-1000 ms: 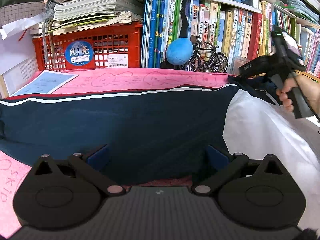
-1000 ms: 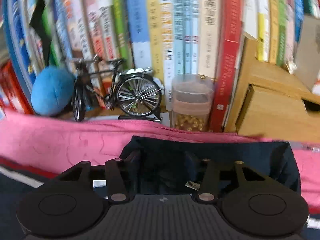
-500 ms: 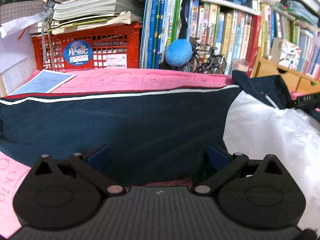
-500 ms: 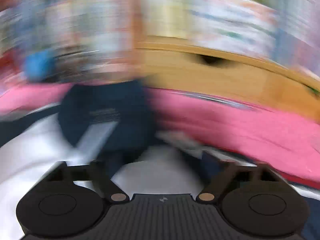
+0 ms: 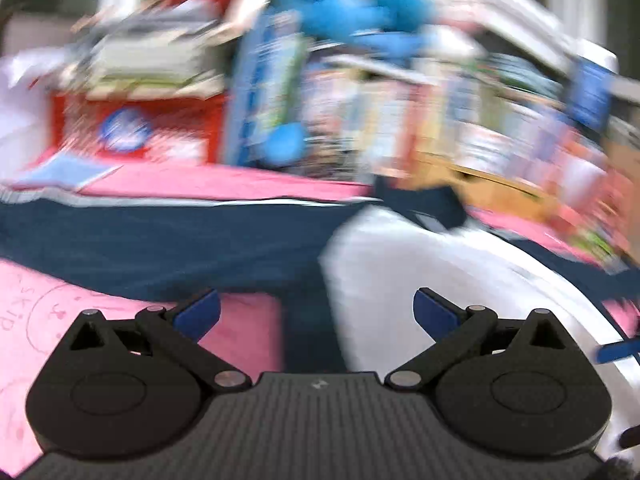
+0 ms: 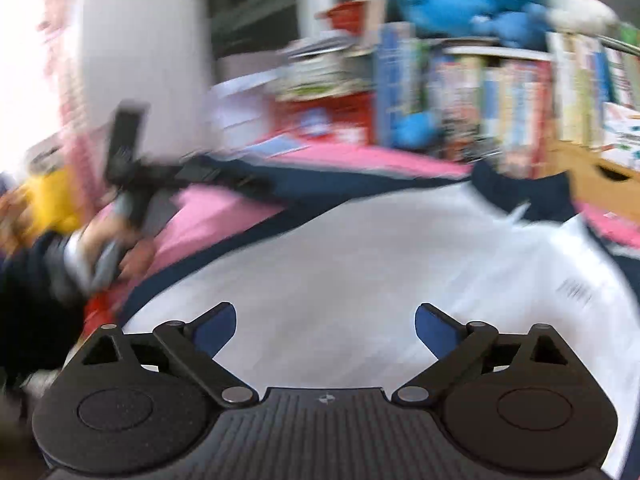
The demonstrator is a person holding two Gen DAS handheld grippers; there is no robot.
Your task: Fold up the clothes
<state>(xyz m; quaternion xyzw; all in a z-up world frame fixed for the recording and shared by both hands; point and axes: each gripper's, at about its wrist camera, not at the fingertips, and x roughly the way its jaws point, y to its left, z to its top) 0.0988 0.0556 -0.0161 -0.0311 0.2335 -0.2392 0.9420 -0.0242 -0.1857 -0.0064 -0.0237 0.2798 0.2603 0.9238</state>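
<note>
Both views blur. Left tongs [image 5: 316,312] gape wide, empty, above the navy-and-white garment [image 5: 400,264]; right tongs [image 6: 324,326] have just been opening, nothing between them.

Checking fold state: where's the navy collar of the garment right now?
The navy collar lies at the garment's far edge, right of centre in both wrist views, on the pink cloth just before the wooden box.
</note>
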